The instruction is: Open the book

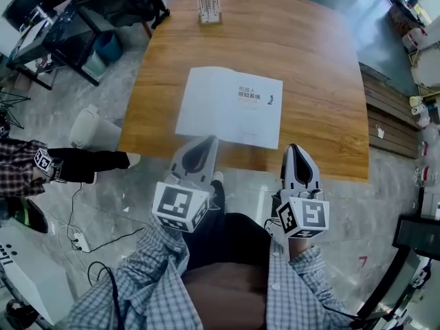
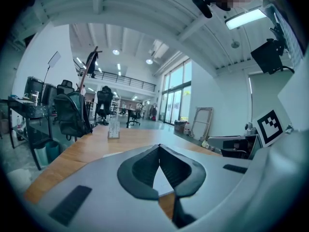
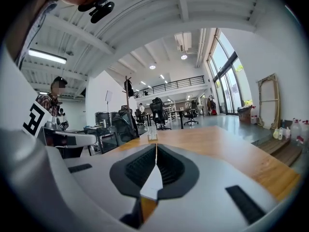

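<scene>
- Approach step: the closed white book [image 1: 230, 106] lies near the wooden table's [image 1: 316, 60] near edge.
- The left gripper [image 1: 208, 141] and right gripper [image 1: 294, 148] hover just short of it, jaws clenched and empty.
- Next, a jaw tip likely needs to get under the cover's edge.

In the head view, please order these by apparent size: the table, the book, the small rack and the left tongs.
1. table
2. book
3. left tongs, though closeness to the camera enlarges them, so this rank is unsure
4. small rack at the table's far end
</scene>
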Action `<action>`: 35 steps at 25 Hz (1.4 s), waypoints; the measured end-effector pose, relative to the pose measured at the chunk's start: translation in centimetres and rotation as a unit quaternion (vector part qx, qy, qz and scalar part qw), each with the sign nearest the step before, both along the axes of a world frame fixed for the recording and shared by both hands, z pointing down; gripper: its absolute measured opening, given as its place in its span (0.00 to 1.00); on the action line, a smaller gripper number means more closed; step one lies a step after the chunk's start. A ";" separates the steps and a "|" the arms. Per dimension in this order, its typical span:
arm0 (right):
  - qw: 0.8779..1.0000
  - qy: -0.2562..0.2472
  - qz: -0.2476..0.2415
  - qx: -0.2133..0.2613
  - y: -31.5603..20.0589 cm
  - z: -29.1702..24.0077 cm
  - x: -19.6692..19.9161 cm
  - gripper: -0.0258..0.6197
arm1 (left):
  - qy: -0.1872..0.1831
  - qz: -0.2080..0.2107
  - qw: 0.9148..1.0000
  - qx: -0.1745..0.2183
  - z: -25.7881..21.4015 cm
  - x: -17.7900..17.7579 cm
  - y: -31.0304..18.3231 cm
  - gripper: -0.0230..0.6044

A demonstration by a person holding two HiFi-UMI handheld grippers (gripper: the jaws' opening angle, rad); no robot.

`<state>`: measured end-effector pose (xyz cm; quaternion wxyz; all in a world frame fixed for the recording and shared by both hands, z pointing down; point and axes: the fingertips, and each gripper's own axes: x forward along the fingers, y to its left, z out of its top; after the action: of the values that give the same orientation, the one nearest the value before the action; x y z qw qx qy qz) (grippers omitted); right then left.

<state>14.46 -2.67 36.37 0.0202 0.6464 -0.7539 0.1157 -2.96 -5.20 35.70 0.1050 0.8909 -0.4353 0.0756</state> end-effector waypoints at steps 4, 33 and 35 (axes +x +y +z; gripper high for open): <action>1.000 0.000 -0.011 0.008 4.5 -0.1 0.7 0.07 | -0.023 0.014 0.999 0.023 -0.2 1.8 4.8 0.05; 0.999 -0.013 -0.008 0.031 11.4 -2.8 -3.7 0.07 | -0.018 0.039 0.999 0.032 -2.7 -1.3 12.9 0.05; 1.000 -0.011 -0.008 0.025 11.3 -2.4 -4.2 0.07 | -0.018 0.040 0.999 0.030 -2.5 -1.9 12.6 0.05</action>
<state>10.29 8.62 33.96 -0.0032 0.6391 -0.7621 0.1041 -4.81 7.41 33.17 0.0670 0.9088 -0.4035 0.0823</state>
